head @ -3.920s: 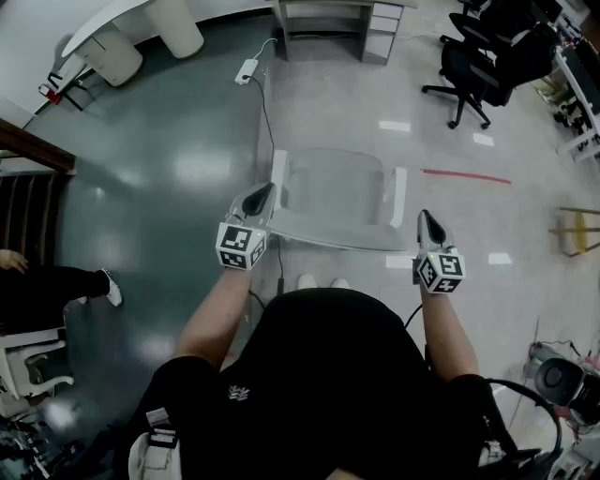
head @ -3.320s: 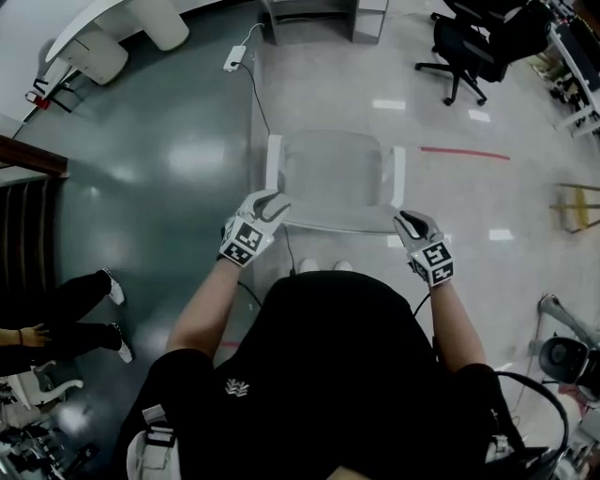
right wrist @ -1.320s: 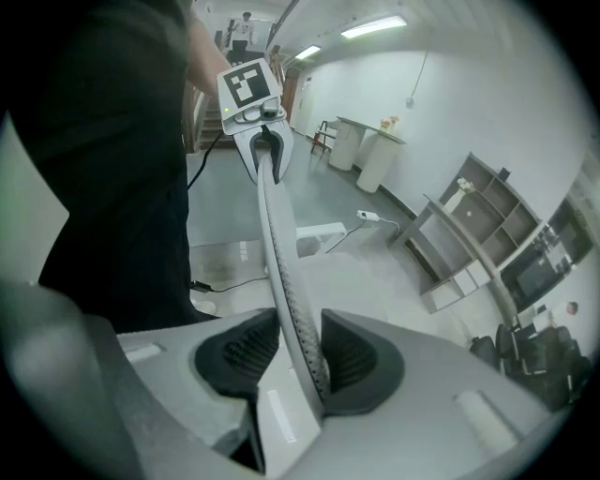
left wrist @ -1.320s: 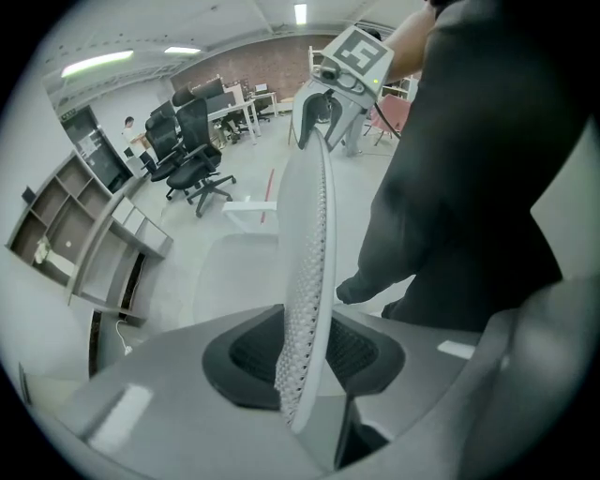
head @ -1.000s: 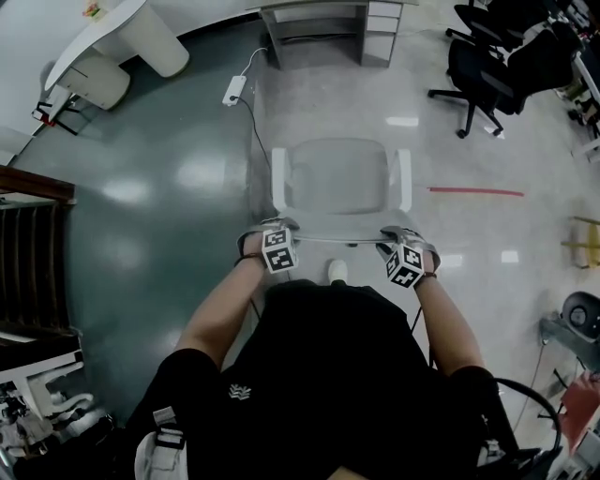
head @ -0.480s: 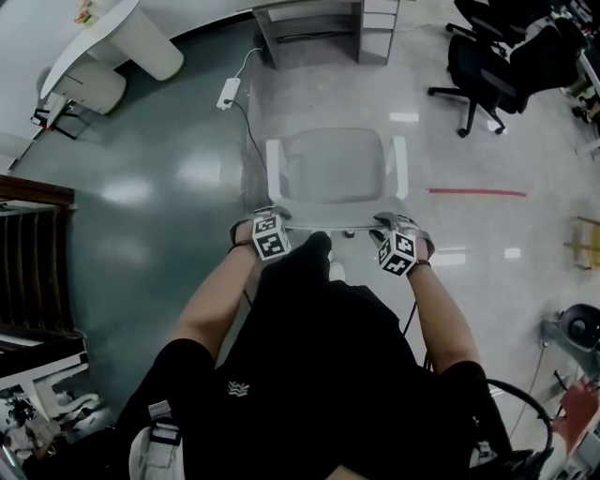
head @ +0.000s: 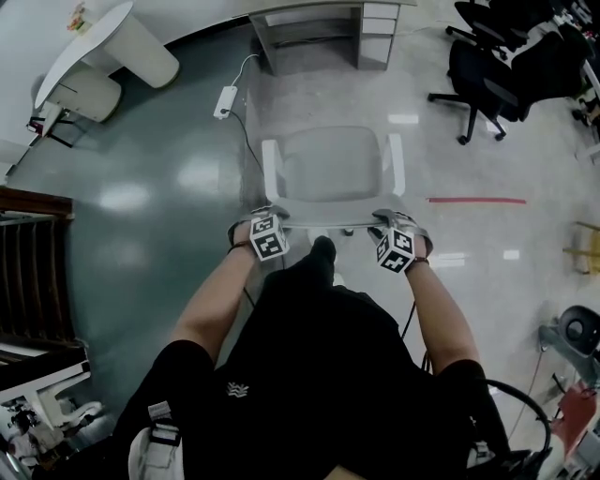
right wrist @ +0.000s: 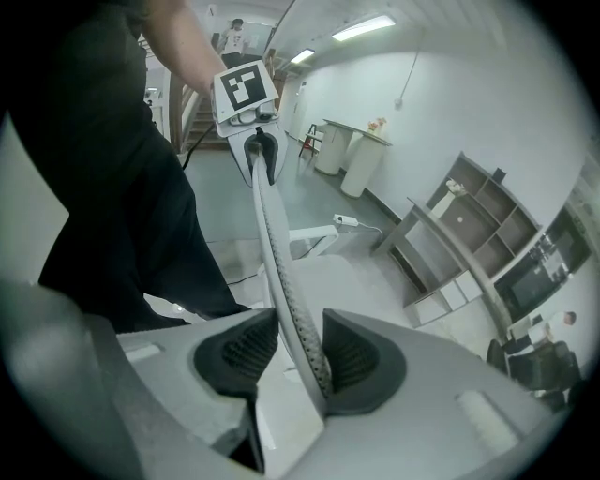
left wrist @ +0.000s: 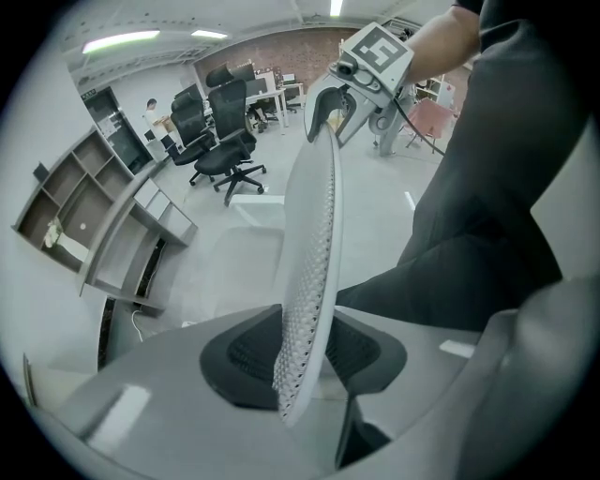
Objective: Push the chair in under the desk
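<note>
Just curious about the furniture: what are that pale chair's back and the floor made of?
The chair back looks like pale plastic mesh: rows of small holes inside a smooth matte rim. The floor seems a hard, glossy coating or vinyl, dark green beside pale grey; bright reflections show on it.

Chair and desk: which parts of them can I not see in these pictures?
- Chair legs and wheels: head view, mostly hidden under its seat.
- Desk top: head view, cut off by the upper edge.
- Power strip sockets: head view, too small to count.
</note>
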A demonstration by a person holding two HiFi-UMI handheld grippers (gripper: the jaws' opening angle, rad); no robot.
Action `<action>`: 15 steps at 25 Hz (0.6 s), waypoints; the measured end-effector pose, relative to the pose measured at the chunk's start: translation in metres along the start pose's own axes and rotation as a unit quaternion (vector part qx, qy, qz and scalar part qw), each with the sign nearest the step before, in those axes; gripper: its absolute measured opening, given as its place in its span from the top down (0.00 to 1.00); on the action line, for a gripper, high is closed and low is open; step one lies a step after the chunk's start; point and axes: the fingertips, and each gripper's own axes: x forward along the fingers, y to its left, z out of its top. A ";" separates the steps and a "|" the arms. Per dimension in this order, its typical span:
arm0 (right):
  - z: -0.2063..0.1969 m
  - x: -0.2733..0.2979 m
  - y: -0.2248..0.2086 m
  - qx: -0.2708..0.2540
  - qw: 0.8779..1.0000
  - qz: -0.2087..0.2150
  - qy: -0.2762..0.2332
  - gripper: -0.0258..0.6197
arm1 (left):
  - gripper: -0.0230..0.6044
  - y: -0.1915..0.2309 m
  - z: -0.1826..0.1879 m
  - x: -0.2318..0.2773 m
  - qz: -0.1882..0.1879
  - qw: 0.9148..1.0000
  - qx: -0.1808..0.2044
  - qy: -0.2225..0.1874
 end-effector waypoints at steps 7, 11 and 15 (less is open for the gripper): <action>0.013 0.025 -0.050 0.004 1.000 0.003 0.006 0.73 | 0.74 0.057 -0.001 0.007 0.007 1.000 0.002 -0.014; 0.023 0.042 -0.082 0.011 1.000 0.003 0.013 0.73 | 0.73 0.096 -0.004 0.013 0.012 1.000 -0.003 -0.016; 0.039 0.060 -0.114 0.012 1.000 0.009 0.019 0.73 | 0.72 0.135 -0.012 0.014 0.016 1.000 -0.009 -0.012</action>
